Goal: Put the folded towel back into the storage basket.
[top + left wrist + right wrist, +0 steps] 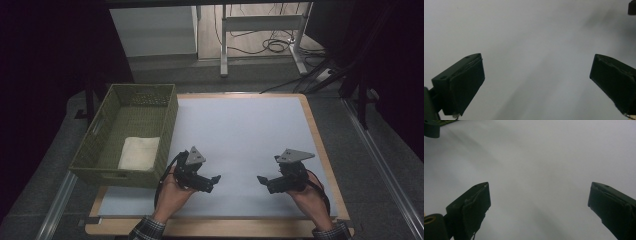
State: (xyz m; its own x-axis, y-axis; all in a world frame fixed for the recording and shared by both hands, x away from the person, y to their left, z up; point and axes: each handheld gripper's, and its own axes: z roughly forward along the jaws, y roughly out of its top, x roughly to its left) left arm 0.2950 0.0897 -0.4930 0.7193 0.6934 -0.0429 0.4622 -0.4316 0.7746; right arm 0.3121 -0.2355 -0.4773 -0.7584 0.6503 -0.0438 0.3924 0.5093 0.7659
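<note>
A folded cloth [139, 152] already lies in the basket [95, 150]. Both the left hand-held gripper [216, 178] and the right hand-held gripper [261, 179] hover wide open and empty over the bare surface [240, 135], so the work looks finished.

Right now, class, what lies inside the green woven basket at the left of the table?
Inside the basket lies a folded pale cloth at its near end; the far floor looks bare. The near wall hides the cloth's front edge, and whatever lies under the cloth is covered.

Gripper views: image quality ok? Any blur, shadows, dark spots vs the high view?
Left gripper view: soft diagonal shadows streak the white table top; fingers fairly sharp. Right gripper view: evenly lit, faint shadows fan out across the white surface, finger edges crisp. High view: dim overall, surroundings nearly black, white surface brightest; basket and the cloth in it readable, no glare.
</note>
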